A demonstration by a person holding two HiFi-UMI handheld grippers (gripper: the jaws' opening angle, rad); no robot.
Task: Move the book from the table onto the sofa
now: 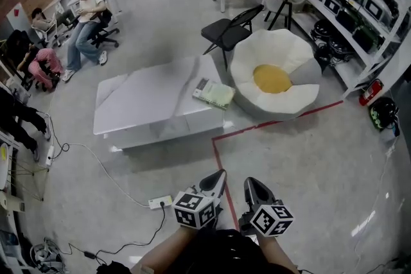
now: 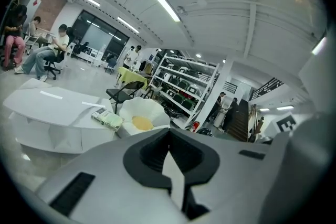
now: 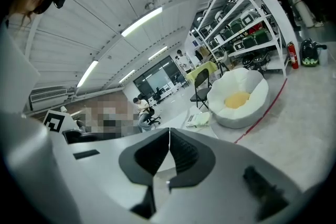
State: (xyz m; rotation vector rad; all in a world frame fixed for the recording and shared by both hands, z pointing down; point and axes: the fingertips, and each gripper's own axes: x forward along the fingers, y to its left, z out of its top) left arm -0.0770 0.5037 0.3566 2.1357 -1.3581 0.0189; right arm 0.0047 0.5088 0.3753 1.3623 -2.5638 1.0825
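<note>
Lying at the right edge of the table (image 1: 138, 102), just beside the egg-shaped sofa (image 1: 292, 54), the book (image 1: 214, 93) is well apart from the left gripper (image 1: 217, 178) and right gripper (image 1: 252, 185), which are side by side at the near end, jaws pressed together and empty, probably because no grasp is due yet.

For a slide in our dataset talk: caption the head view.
Left claw and right claw, shut and empty, face the table; the green book lies on its corner beside the egg-shaped sofa.
</note>
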